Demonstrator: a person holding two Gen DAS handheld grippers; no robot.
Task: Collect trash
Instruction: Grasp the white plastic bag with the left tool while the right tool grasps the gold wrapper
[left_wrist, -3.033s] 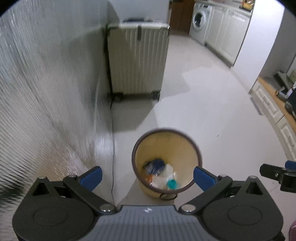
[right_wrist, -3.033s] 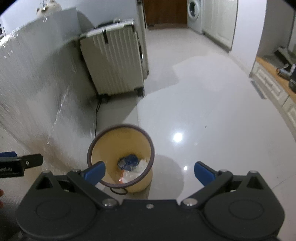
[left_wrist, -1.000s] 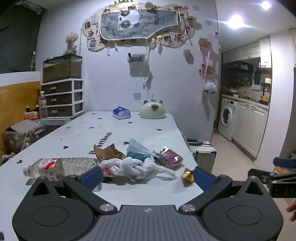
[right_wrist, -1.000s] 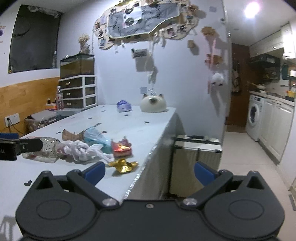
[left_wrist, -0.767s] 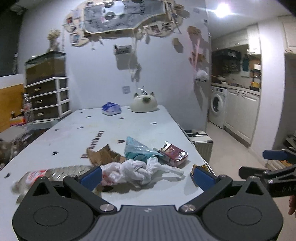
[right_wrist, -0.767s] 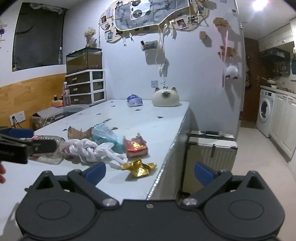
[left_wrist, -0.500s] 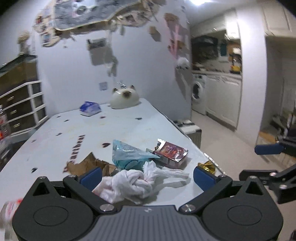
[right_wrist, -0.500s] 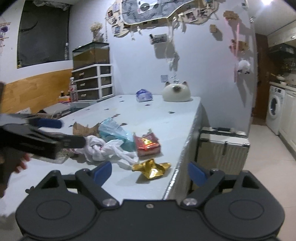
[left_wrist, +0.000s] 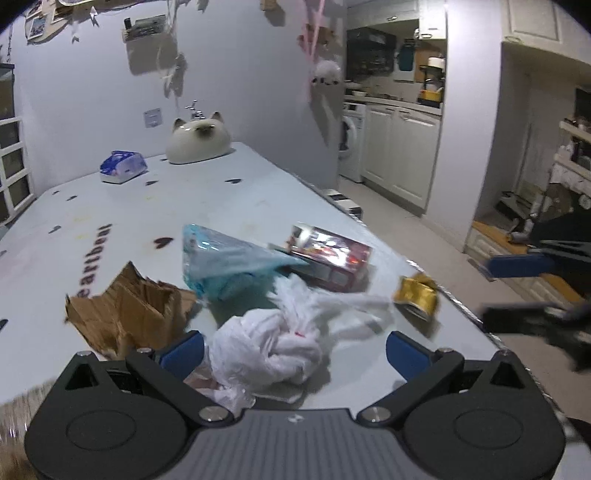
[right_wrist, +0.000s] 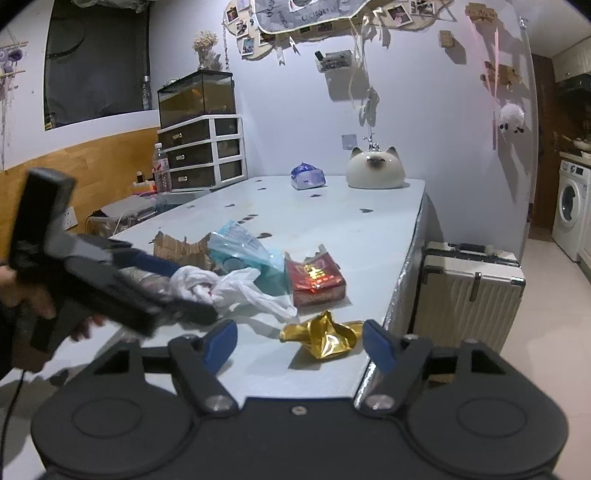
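Trash on the bench (left_wrist: 258, 192) — left tool (left_wrist: 293, 350) spread wide around the white bag (left_wrist: 273, 343); right tool (right_wrist: 300, 343) released near the gold wrapper (right_wrist: 325, 338). Risk: the loose bag may slip from a shallow pinch.

The left wrist view looks low and close over the table (left_wrist: 240, 206), facing its far end, white bag (left_wrist: 273, 343) nearest. The right wrist view sits further right and back, at the table's (right_wrist: 332, 229) edge, facing the same way. Both share the bag (right_wrist: 229, 288), gold wrapper (left_wrist: 415, 297) (right_wrist: 325, 334) and each other's gripper.
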